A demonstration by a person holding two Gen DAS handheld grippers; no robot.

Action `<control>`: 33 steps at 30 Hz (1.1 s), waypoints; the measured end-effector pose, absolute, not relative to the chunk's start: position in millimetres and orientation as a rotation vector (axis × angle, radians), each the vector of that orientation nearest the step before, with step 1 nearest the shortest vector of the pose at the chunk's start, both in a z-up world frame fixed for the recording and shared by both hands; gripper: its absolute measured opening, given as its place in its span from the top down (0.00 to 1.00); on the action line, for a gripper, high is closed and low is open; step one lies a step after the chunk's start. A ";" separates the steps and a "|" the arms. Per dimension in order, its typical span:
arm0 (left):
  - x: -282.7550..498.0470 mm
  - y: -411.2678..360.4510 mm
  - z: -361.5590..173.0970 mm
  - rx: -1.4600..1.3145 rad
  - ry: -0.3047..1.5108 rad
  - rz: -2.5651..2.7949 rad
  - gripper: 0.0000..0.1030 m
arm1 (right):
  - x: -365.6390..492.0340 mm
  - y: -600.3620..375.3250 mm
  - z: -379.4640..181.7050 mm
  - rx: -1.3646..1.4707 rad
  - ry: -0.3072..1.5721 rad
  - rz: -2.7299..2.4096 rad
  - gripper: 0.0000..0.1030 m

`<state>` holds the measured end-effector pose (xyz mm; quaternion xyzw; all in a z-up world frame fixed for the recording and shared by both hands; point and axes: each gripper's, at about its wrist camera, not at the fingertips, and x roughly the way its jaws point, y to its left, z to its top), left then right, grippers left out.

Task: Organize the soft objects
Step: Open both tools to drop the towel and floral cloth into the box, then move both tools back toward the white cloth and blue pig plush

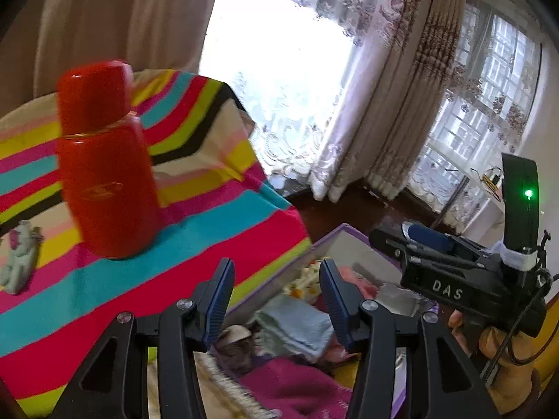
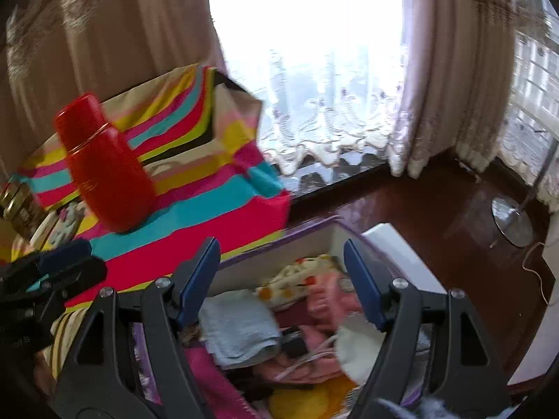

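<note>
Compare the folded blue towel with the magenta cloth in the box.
The folded blue towel is pale and neatly squared; the magenta cloth is vivid and lies loose. The towel sits further back in the purple box, while the cloth lies at the near edge. Both are soft and lie inside the box.

A striped tablecloth (image 1: pixel 216 230) carries a red flask (image 1: pixel 104 164) and small plush (image 1: pixel 19 256).

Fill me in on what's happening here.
A person holds a gripper in each hand above a purple-edged box full of soft things: a light blue folded towel, pink cloths and a spotted fabric. Both the left gripper and the right gripper are open and hold nothing. Beside the box, a red flask and a small plush toy sit on a striped cloth.
</note>
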<state>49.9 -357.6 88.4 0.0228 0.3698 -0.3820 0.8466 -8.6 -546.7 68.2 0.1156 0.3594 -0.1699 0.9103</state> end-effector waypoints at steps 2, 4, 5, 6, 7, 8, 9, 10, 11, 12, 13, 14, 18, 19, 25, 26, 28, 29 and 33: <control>52.6 -343.8 90.1 0.048 0.769 -0.782 0.50 | -4.9 -530.1 67.9 0.228 0.744 -0.302 0.26; 56.0 -324.8 90.9 0.049 0.756 -0.749 0.50 | -0.7 -513.8 66.0 0.216 0.754 -0.256 0.26; 57.9 -316.4 90.7 0.050 0.753 -0.732 0.50 | 2.4 -504.6 65.0 0.211 0.760 -0.232 0.26; 61.1 -304.4 90.4 0.049 0.750 -0.708 0.50 | 5.6 -494.9 63.9 0.206 0.767 -0.207 0.26; 63.7 -296.1 89.9 0.048 0.748 -0.693 0.50 | 7.8 -485.4 62.8 0.198 0.772 -0.186 0.26; 66.7 -286.7 89.6 0.045 0.746 -0.674 0.50 | 11.1 -472.5 62.0 0.182 0.777 -0.162 0.26; 70.5 -273.9 88.8 0.043 0.742 -0.649 0.50 | 13.7 -462.6 61.5 0.171 0.781 -0.143 0.26; 74.0 -263.8 88.3 0.041 0.738 -0.627 0.50 | 15.4 -453.3 60.7 0.164 0.785 -0.125 0.26; 77.5 -255.2 87.5 0.040 0.734 -0.609 0.50 | 17.4 -441.1 59.8 0.155 0.788 -0.097 0.26; 82.0 -242.6 86.6 0.041 0.729 -0.580 0.50 | 18.7 -432.5 60.6 0.148 0.790 -0.079 0.26; 85.3 -233.6 85.6 0.042 0.727 -0.560 0.50 | 22.0 -421.0 60.5 0.135 0.794 -0.058 0.26; 90.1 -221.6 84.1 0.040 0.726 -0.535 0.50 | 26.2 -414.5 60.3 0.127 0.797 -0.045 0.26; 108.3 -186.8 76.7 0.019 0.735 -0.464 0.50 | 43.4 -382.5 59.4 0.101 0.812 0.027 0.26; 113.2 -176.9 76.1 0.016 0.733 -0.447 0.50 | 48.8 -373.2 59.7 0.098 0.815 0.048 0.26; 142.4 -121.8 73.1 -0.003 0.718 -0.334 0.50 | 79.8 -337.1 62.0 0.101 0.825 0.105 0.26; 146.6 -114.2 72.4 -0.010 0.720 -0.321 0.50 | 87.0 -331.2 63.4 0.108 0.825 0.110 0.26; 156.8 -96.5 70.6 -0.025 0.726 -0.286 0.50 | 96.3 -320.8 65.9 0.105 0.821 0.112 0.26; 161.6 -88.1 69.5 -0.029 0.728 -0.271 0.50 | 102.2 -315.0 67.1 0.106 0.819 0.113 0.26; 180.3 -59.4 61.4 -0.037 0.744 -0.227 0.50 | 123.3 -293.4 69.0 0.125 0.827 0.133 0.26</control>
